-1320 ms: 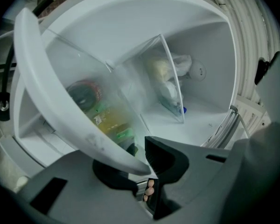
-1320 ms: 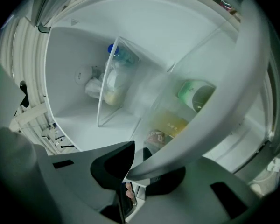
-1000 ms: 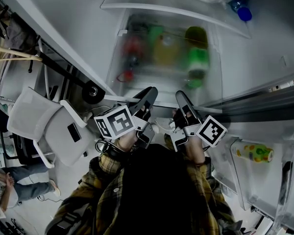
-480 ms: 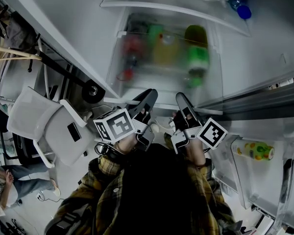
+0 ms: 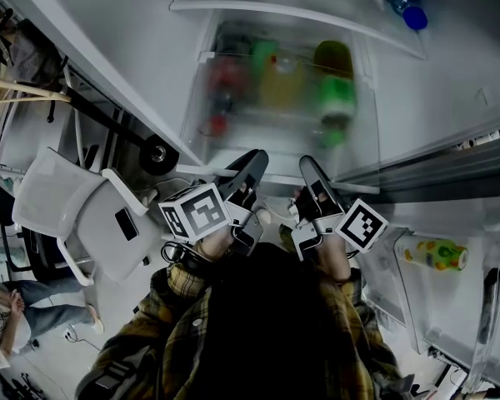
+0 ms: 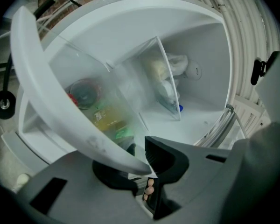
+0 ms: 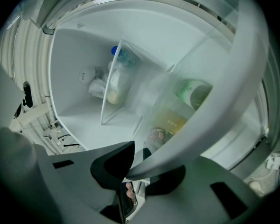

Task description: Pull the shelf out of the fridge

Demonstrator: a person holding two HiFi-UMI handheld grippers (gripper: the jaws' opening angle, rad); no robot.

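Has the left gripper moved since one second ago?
No. The left gripper stays where it was against the white chair, clamped on the shelf rim.

Surfaces noted: shelf is frosted translucent plastic, its contents only blurred colour. Its front rim is opaque white plastic, smooth, with a slight sheen. The fridge liner is white plastic, smooth and glossy. The left hand-held gripper and right hand-held gripper have matt grey plastic bodies; pads black, matt, rubbery-looking. The upper shelf is clear and glossy. The sleeve is checked woven cloth. The chair is matt white plastic.
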